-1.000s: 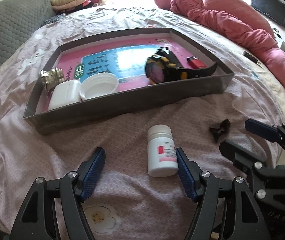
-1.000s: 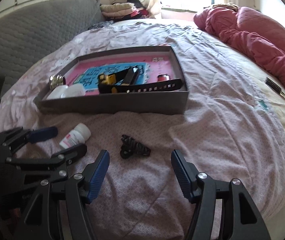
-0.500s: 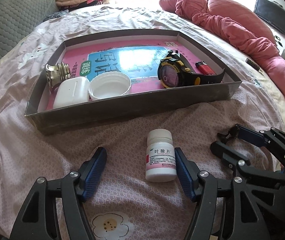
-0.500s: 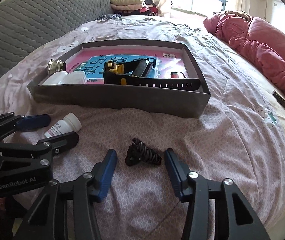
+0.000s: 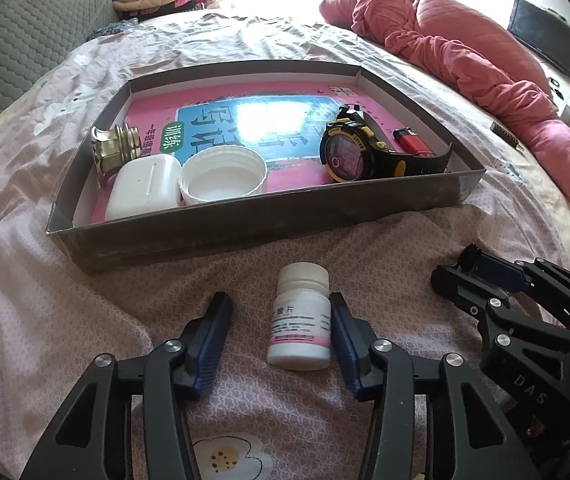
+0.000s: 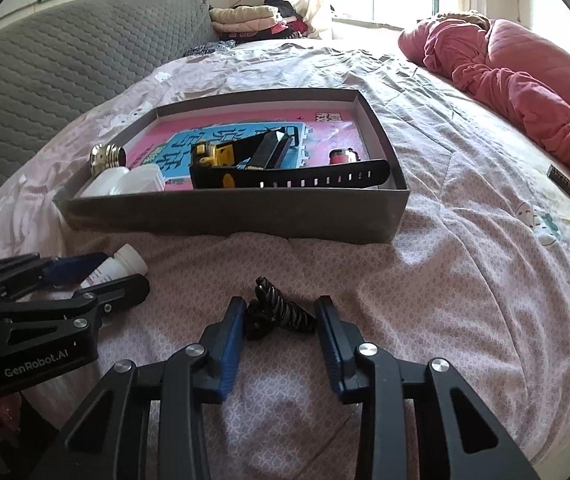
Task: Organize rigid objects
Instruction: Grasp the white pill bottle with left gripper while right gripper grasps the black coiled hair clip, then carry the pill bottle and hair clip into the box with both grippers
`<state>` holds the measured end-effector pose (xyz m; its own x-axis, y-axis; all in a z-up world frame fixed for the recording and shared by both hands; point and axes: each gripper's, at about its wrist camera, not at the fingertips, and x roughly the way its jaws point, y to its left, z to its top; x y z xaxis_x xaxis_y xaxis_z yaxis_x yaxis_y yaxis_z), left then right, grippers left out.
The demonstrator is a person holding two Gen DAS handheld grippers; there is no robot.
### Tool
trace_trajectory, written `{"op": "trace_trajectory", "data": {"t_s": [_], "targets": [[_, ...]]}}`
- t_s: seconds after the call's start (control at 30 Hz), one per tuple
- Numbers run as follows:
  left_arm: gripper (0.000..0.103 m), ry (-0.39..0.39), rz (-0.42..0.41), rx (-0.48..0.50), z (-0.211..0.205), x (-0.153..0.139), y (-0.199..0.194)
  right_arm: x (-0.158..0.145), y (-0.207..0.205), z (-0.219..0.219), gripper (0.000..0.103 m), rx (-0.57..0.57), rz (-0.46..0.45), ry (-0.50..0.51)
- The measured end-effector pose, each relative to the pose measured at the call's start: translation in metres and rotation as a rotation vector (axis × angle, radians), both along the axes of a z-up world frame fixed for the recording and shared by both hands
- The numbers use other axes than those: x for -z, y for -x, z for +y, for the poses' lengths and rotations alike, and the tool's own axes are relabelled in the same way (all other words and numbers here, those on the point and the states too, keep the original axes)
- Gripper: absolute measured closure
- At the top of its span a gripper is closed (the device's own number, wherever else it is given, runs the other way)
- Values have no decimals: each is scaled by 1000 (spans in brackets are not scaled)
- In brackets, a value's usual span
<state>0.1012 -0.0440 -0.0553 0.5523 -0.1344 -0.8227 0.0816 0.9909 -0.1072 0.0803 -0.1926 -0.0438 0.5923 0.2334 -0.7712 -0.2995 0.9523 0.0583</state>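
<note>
A white pill bottle with a pink label lies on the pink bedsheet between the closing jaws of my left gripper. Its right pad touches the bottle; the left pad stands apart. In the right wrist view a black hair clip lies between the closing jaws of my right gripper, both pads against its ends. Beyond stands a grey tray with a black-yellow watch, a red lighter, a white earbud case, a white lid and a metal fitting.
A rumpled pink quilt lies along the bed's far right side. A grey padded headboard rises at the left, with folded clothes behind it. A small dark object rests on the sheet at the right.
Both grippers' jaws have narrowed. The left pair has drawn in around the pill bottle, and the right pair has come forward and closed in onto the hair clip.
</note>
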Motion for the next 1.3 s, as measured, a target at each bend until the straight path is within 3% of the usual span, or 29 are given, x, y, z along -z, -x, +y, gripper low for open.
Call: {"op": "trace_trajectory", "data": {"t_s": [0.37, 1.3], "targets": [[76, 15, -13, 9, -6, -3, 6, -5, -2, -18, 67, 35, -4, -105], [76, 56, -98, -33, 5, -44, 19, -29, 12, -13, 67, -73, -113, -239]]}}
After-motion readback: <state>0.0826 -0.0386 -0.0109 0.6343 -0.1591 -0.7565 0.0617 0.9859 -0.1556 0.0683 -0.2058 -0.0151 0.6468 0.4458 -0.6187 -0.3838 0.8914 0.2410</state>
